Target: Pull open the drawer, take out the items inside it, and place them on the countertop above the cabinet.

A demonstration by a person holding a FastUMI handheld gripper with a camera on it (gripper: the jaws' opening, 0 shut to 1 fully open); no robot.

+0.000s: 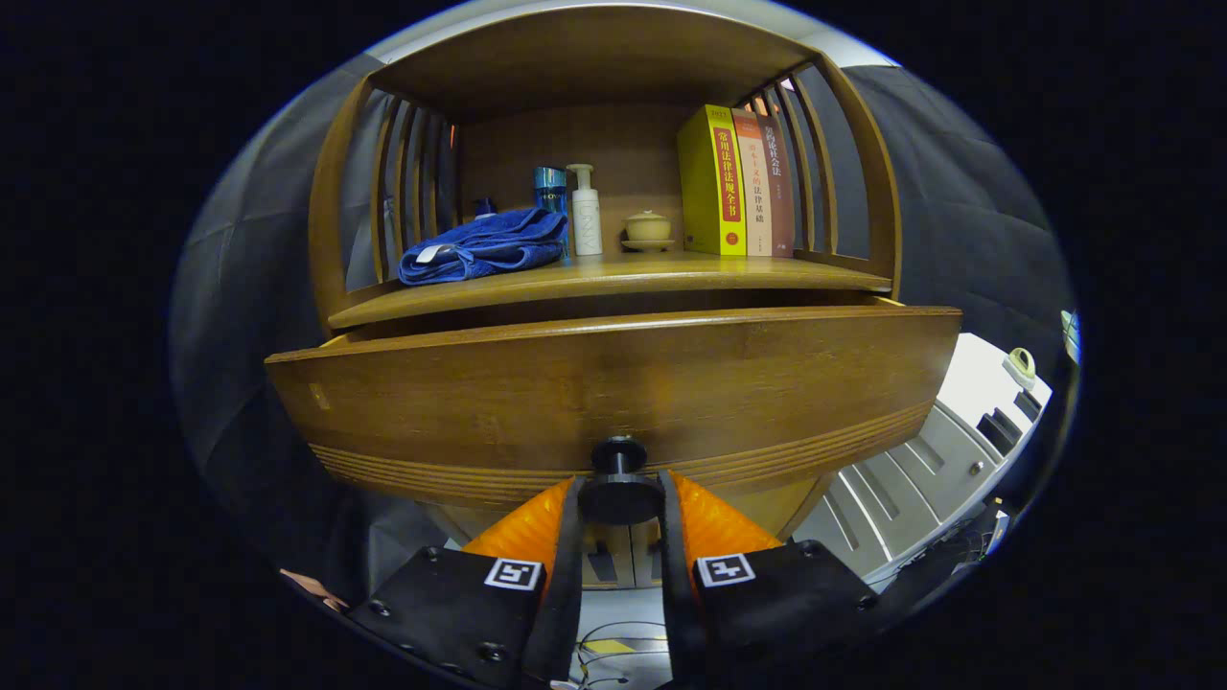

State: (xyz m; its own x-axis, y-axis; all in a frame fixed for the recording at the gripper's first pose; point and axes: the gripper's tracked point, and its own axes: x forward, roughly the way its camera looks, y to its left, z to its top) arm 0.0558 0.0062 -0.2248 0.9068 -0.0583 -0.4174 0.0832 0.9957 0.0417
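Wooden cabinet (613,287) ahead: its bench (613,276) carries a blue towel (484,247), bottles and books. I see the drawer (613,383) pulled partly out, with the hand-held gripper (619,498) clamped on the drawer knob (619,484).

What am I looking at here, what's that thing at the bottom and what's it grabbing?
This is a handheld two-finger gripper that a person carries; its own camera looks forward along the fingers. Both fingers clamp the dark round knob of a wooden drawer, which is pulled partly out. On the countertop above sit a folded blue towel, a blue bottle, a white pump bottle, a small lidded cup and upright books. The drawer's inside is hidden.
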